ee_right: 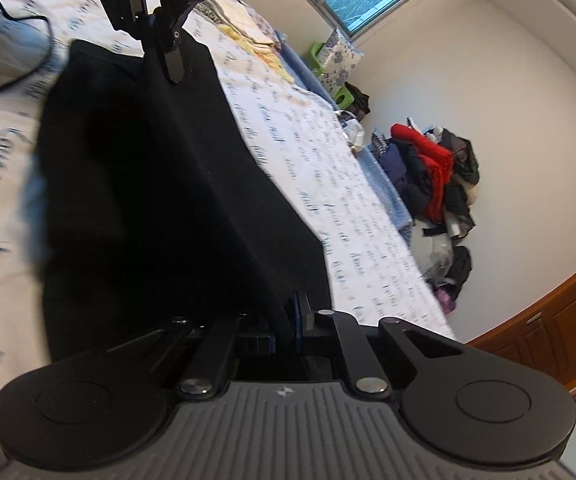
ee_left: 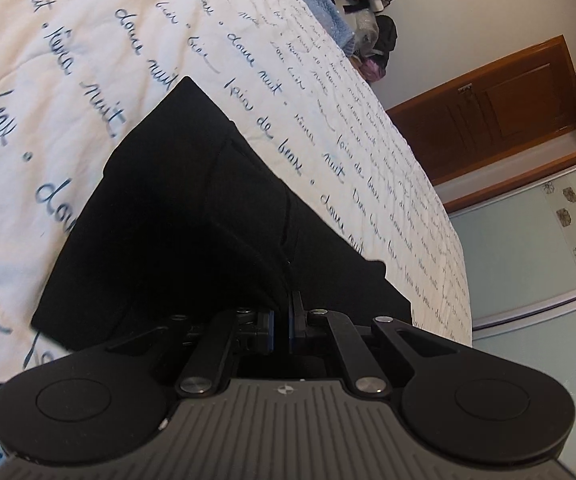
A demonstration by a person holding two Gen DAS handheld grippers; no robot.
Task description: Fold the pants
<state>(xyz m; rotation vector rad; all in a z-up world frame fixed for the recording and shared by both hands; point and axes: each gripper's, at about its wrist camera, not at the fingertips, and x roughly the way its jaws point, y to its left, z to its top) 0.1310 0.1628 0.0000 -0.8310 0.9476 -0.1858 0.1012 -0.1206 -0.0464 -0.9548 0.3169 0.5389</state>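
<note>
The black pants (ee_left: 191, 216) are seen spread over a white quilt (ee_left: 67, 92) printed with dark handwriting-like script, which covers a bed. In the left wrist view the left gripper (ee_left: 281, 318) is pressed together on a fold of the black cloth — the fabric runs down into the narrow gap between the blue-edged pads (ee_left: 270, 326), and from that pinch it is drawn outward and away to a pointed corner far up the quilt. A second flap of the same cloth is laid to the right of the fingers, near the bed's edge.

In the right wrist view the right gripper (ee_right: 288, 320) is likewise closed on an edge of the pants (ee_right: 159, 200); a dark rolled hem is seen passing between its pads. From there the cloth is stretched taut in a ridge toward the far left, where the left gripper (ee_right: 169, 68) is seen from outside, its fingers closed on the far end of the same edge. No earlier view is given for either gripper.

A black cable (ee_right: 19, 60) is laid on the quilt at the far left. Beyond the bed, a pile of clothes (ee_right: 432, 176) is heaped against the white wall.
</note>
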